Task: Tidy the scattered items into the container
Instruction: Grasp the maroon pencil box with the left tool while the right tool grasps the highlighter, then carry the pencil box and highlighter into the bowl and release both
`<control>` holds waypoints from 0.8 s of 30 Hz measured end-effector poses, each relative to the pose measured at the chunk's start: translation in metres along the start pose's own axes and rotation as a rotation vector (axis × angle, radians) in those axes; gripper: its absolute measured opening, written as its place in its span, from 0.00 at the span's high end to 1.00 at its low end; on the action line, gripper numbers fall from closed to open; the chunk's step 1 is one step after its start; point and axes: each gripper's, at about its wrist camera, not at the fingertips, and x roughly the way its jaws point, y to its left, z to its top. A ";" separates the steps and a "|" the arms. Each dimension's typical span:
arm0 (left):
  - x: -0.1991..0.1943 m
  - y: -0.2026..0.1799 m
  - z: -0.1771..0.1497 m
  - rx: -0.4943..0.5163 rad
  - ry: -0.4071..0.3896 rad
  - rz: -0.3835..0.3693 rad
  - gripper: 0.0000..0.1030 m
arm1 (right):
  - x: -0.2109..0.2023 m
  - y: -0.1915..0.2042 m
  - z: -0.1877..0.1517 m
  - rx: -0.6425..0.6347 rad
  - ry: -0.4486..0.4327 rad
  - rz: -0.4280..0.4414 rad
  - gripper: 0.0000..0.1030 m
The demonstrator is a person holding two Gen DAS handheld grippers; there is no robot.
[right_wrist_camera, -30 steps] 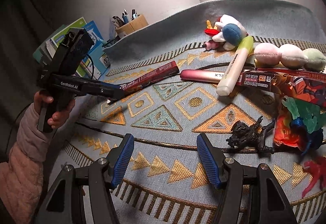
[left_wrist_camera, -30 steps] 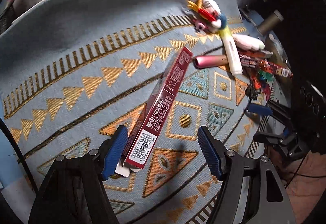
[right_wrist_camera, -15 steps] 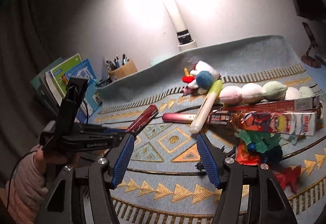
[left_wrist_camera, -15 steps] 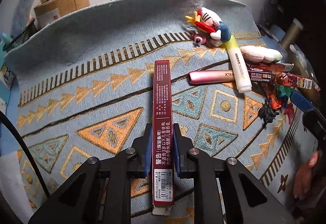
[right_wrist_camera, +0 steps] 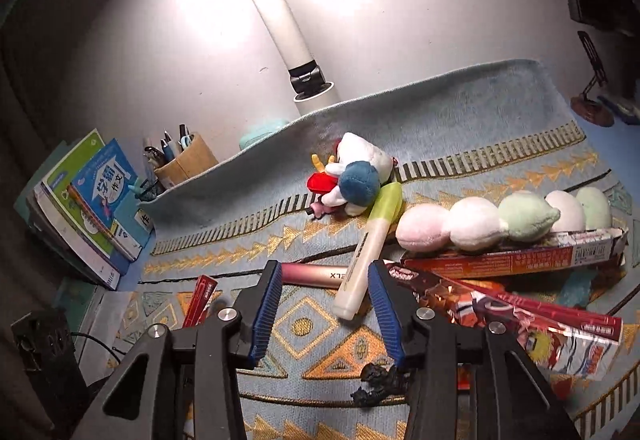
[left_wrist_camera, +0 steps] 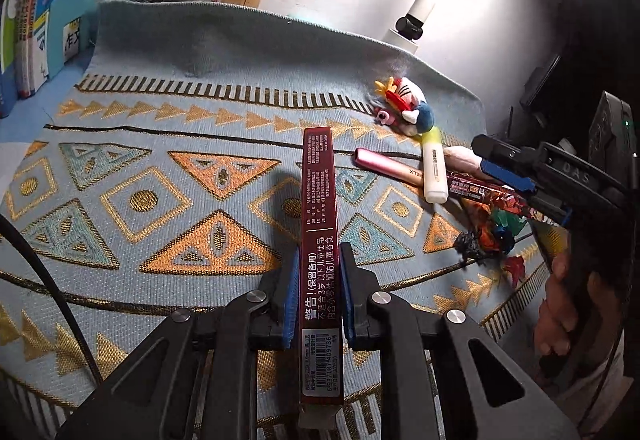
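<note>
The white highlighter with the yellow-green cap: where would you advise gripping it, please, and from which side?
Grip the highlighter across its bare white barrel, coming from above with jaws spanning its width. The cap end leans against the plush toy, and the pink tube runs under its middle.

A second ago the left gripper (left_wrist_camera: pixel 318 292) stands open around the long dark-red box (left_wrist_camera: pixel 320 240); now its blue pads clamp the box's sides, and the box points straight ahead instead of slanting. The right gripper (right_wrist_camera: pixel 324 314), wide before, is closing with nothing between its pads.
</note>
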 end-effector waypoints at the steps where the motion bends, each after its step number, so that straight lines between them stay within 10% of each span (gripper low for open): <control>1: 0.002 -0.004 -0.001 0.009 -0.002 -0.001 0.86 | 0.009 0.001 0.005 -0.007 0.017 -0.024 0.61; 6: 0.003 -0.007 -0.004 0.011 -0.016 -0.037 0.86 | 0.058 -0.009 0.010 0.027 0.151 -0.151 0.63; 14: 0.006 -0.008 -0.003 -0.002 -0.012 -0.058 0.86 | 0.081 -0.001 0.004 -0.065 0.124 -0.233 0.80; 24: 0.013 -0.012 0.000 0.009 0.001 -0.053 0.86 | 0.006 -0.009 -0.023 0.005 0.121 0.029 0.88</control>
